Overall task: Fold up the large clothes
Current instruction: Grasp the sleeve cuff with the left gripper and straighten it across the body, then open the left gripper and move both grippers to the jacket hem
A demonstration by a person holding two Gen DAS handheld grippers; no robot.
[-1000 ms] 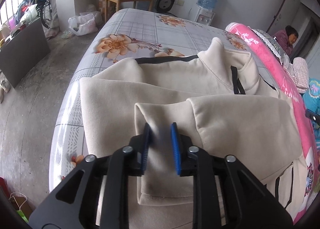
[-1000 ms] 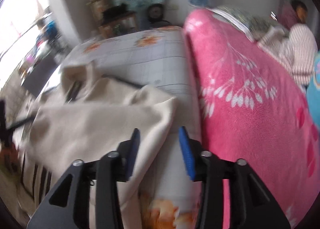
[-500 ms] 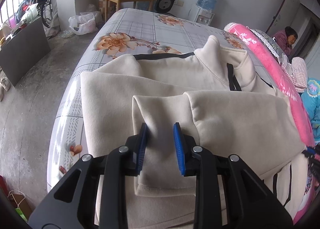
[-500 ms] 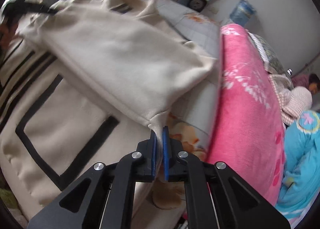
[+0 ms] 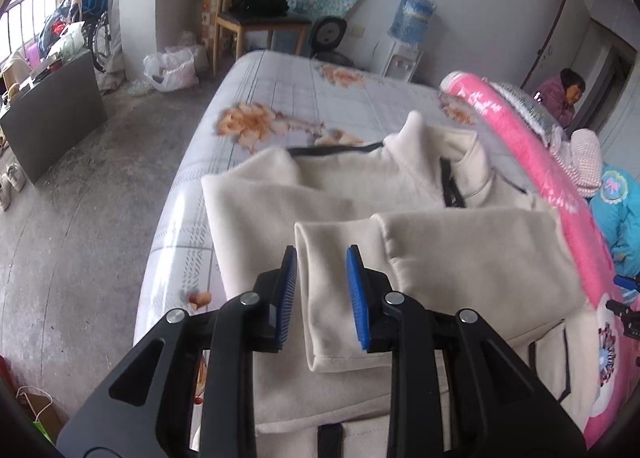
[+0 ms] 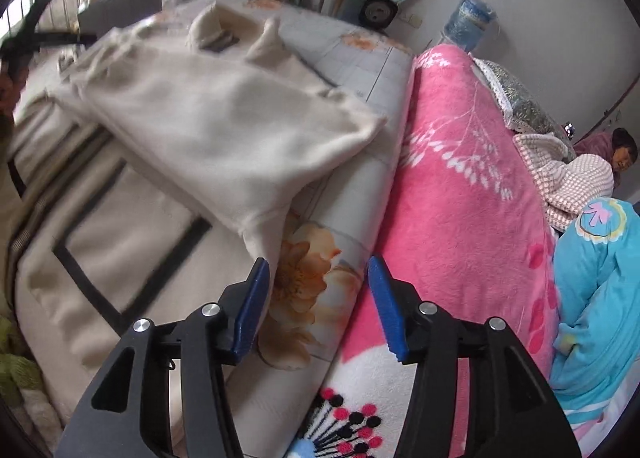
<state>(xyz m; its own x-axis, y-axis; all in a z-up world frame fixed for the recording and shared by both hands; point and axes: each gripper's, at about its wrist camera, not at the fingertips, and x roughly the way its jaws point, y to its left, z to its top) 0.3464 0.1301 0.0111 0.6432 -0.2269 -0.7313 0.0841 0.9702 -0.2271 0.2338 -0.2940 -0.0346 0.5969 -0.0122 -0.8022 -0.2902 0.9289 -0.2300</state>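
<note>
A large cream jacket [image 5: 360, 186] with black trim lies spread on the bed, collar at the far end. One sleeve [image 5: 332, 242] is folded across its body and lies flat. My left gripper [image 5: 322, 290] hovers over that sleeve's cuff, jaws narrowly apart, the cloth not bunched between the pads. In the right wrist view the folded-over part of the jacket [image 6: 224, 130] ends in a corner [image 6: 256, 230] just beside the left pad. My right gripper [image 6: 318, 282] is opening, with only the flowered sheet showing between its jaws.
The flowered bed sheet [image 5: 304, 98] runs to a drop onto concrete floor at the left. A rolled pink blanket [image 6: 460, 198] borders the jacket on the right. A person [image 5: 560, 94] sits beyond it. A wooden chair [image 5: 256, 18] and a water dispenser [image 5: 412, 18] stand by the far wall.
The right gripper, shut on the jacket's corner half a second ago, has opened and let it drop. The left gripper has lifted and drawn back a little over the sleeve.
</note>
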